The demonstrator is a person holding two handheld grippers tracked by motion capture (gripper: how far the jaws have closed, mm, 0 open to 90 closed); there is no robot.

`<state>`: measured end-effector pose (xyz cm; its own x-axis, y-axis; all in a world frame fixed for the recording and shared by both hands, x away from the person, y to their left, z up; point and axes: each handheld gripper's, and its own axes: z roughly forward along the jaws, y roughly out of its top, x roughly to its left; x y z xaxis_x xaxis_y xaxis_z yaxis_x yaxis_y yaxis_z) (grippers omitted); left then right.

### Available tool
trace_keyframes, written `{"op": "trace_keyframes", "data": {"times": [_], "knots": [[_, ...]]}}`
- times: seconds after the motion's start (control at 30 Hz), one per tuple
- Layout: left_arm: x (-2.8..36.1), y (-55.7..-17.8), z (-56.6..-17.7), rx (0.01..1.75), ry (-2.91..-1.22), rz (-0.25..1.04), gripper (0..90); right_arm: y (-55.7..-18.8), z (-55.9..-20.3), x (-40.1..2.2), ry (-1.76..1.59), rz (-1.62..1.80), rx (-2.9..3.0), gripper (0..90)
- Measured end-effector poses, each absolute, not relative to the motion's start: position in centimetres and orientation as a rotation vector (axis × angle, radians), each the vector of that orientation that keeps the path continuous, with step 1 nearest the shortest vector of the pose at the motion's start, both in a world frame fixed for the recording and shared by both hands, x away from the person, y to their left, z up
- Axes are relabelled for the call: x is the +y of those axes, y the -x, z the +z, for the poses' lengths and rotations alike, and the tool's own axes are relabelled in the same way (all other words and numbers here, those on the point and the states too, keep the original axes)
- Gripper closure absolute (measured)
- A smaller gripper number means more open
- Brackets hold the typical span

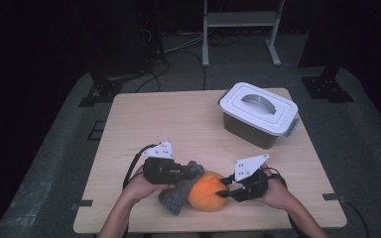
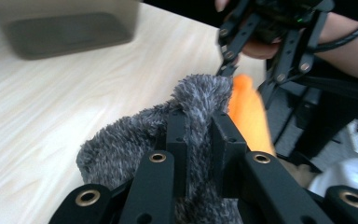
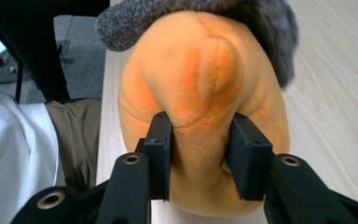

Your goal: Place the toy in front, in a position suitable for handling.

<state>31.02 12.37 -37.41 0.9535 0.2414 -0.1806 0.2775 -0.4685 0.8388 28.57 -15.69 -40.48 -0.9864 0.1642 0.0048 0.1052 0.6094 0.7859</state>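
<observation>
An orange plush toy lies near the table's front edge with a grey fuzzy cloth draped against its left side. My left gripper is shut on a fold of the grey cloth, which fills the gap between its jaws. From the right, my right gripper pinches the orange plush; both pads dent the soft fabric. In the left gripper view the right gripper hangs just beyond the cloth, over the plush.
A lidded storage box with a white lid and grey handle stands at the back right of the wooden table. A metal stand and cables lie on the floor beyond. The person's lap is under the front edge.
</observation>
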Motion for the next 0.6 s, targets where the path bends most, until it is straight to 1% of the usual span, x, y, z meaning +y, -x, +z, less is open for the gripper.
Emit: {"op": "trace_keyframes", "data": {"times": [0.17,0.3,0.5,0.6], "knots": [[10.9,-30.9,-36.9,0.319,-2.097,-0.066,79.2,-28.0,-40.5,-14.8,-0.147,1.313,2.759,62.1],[10.5,-31.1,-37.1,0.32,-2.114,-0.079,79.1,-27.8,-40.6,-15.0,-0.145,1.316,2.763,62.1],[11.9,-31.8,-38.2,0.381,-2.092,-0.092,79.1,-28.2,-40.8,-15.8,-0.18,1.341,2.761,62.2],[13.6,-32.0,-39.1,0.438,-2.058,-0.112,79.1,-28.6,-40.9,-16.5,-0.223,1.354,2.758,62.2]]}}
